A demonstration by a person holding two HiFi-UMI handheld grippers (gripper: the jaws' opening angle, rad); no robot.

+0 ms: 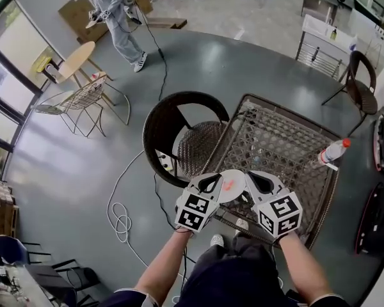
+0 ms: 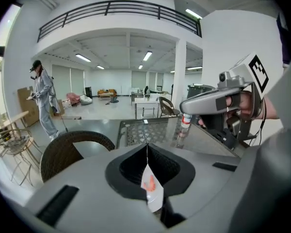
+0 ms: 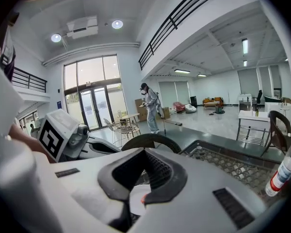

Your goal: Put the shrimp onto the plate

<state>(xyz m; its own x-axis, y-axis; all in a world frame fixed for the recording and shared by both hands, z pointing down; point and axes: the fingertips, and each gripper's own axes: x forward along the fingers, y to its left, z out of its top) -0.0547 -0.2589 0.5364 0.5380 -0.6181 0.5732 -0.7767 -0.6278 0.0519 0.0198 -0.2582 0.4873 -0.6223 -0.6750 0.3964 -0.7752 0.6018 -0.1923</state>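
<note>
A small orange shrimp [image 1: 230, 185] lies on a white plate [image 1: 234, 190] at the near edge of the wicker table [image 1: 278, 139]. My left gripper [image 1: 219, 184] sits at the plate's left side and my right gripper [image 1: 248, 181] at its right side, both just above it. In the left gripper view the jaws [image 2: 146, 152] meet at the tips, and the plate [image 2: 155, 198] with the shrimp [image 2: 149, 183] shows through the gap behind them. The right gripper [image 3: 144, 152] is also shut, with a piece of plate [image 3: 136, 200] visible beneath it.
A plastic bottle [image 1: 333, 151] with a red cap lies at the table's right edge. A dark wicker chair [image 1: 179, 130] stands against the table's left side. A cable [image 1: 121, 219] coils on the floor. A person [image 1: 118, 18] stands far off by other chairs.
</note>
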